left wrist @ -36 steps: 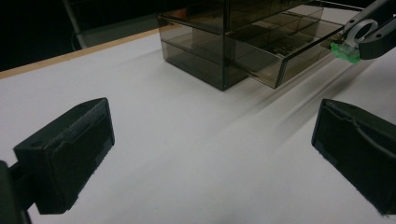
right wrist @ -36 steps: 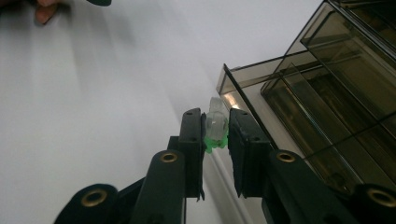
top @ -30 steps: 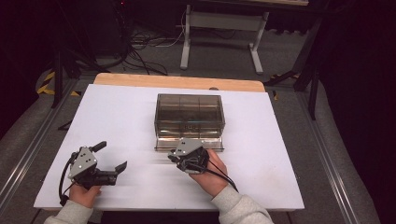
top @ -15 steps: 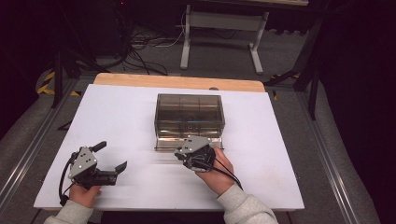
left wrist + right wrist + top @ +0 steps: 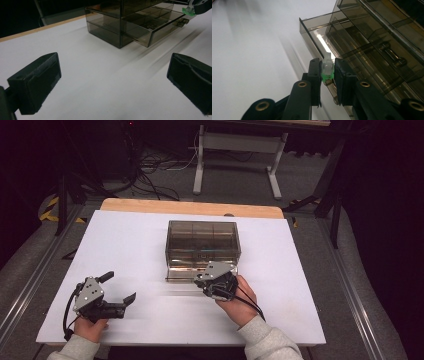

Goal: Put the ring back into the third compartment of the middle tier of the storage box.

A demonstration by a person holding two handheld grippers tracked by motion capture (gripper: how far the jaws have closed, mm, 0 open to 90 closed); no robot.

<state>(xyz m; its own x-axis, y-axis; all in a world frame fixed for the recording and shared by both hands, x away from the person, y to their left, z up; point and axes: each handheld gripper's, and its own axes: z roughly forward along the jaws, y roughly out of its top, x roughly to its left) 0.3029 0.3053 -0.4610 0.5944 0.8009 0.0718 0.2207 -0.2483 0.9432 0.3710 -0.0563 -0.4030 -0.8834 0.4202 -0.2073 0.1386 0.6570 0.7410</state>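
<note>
Drawer (image 5: 186, 273) of the smoky plastic organizer (image 5: 202, 242), mid-table on the white table (image 5: 125, 240), now stands partly drawn out toward the person; a second ago it sat further in. Left gripper (image 5: 116, 289) idle at the near left, jaws wide apart, holding nothing. Right gripper (image 5: 212, 281) has crept back, jaws pinched on the drawer's small clear knob (image 5: 328, 65). Judged: opening underway, more pull needed.
</note>
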